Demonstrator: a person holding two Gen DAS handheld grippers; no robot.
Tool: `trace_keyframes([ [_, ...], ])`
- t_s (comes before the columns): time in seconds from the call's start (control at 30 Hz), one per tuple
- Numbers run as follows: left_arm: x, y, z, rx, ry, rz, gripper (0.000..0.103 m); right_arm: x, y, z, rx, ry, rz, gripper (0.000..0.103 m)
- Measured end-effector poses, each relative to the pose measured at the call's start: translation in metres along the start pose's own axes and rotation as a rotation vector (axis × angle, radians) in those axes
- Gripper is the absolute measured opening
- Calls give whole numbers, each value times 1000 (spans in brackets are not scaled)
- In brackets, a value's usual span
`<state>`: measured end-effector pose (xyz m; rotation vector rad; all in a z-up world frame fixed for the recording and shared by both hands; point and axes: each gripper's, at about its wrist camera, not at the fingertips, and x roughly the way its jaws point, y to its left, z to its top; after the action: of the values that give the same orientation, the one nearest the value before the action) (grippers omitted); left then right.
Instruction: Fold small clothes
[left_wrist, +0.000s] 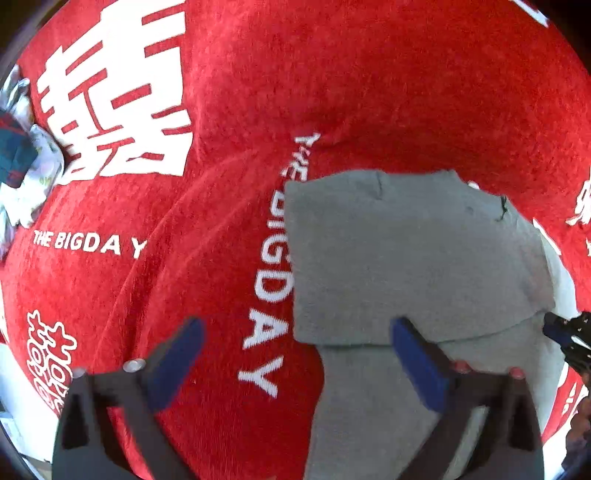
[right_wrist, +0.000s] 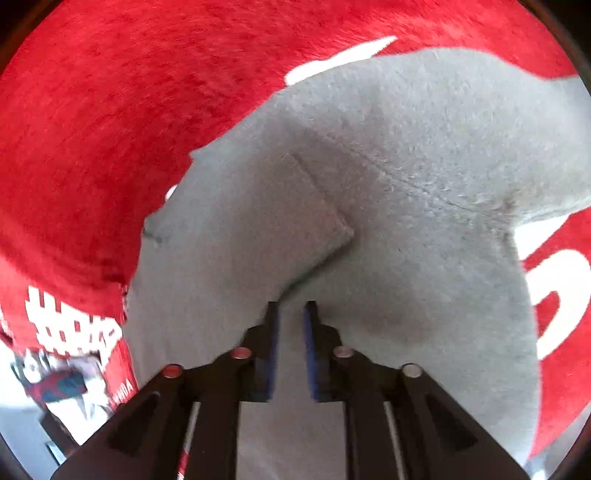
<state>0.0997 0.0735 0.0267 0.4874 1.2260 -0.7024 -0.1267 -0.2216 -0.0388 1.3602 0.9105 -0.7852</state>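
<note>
Left hand-held gripper (left_wrist: 295, 354) released, right hand-held gripper (right_wrist: 291, 314) nearly clenched over grey garment (right_wrist: 388, 184).

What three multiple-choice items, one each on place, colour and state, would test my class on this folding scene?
1. Where does the grey garment lie?
A. on a red cloth with white print
B. in a basket
C. on a hanger

2. What colour are the pads on the tongs' fingers?
A. yellow
B. blue
C. white

3. How do the left tongs stand?
A. clamped on the garment
B. out of view
C. wide open

Answers:
1 A, the red cloth shows all round the garment.
2 B, blue pads line the fingers in both views.
3 C, a broad gap separates the fingers, unlike the narrow gap of the right tongs.
</note>
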Motion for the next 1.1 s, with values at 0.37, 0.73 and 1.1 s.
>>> trace_keyframes([
  [0.37, 22, -50, 4, 50, 2, 59, 103, -34, -13, -20, -73, 45, 25, 76],
  [0.73, 51, -119, -3, 186, 73, -6, 103, -62, -67, -6, -5, 18, 31, 81],
  [1.1, 62, -196, -7, 311, 111, -28, 103, -101, -161, 16, 158, -58, 2, 81],
])
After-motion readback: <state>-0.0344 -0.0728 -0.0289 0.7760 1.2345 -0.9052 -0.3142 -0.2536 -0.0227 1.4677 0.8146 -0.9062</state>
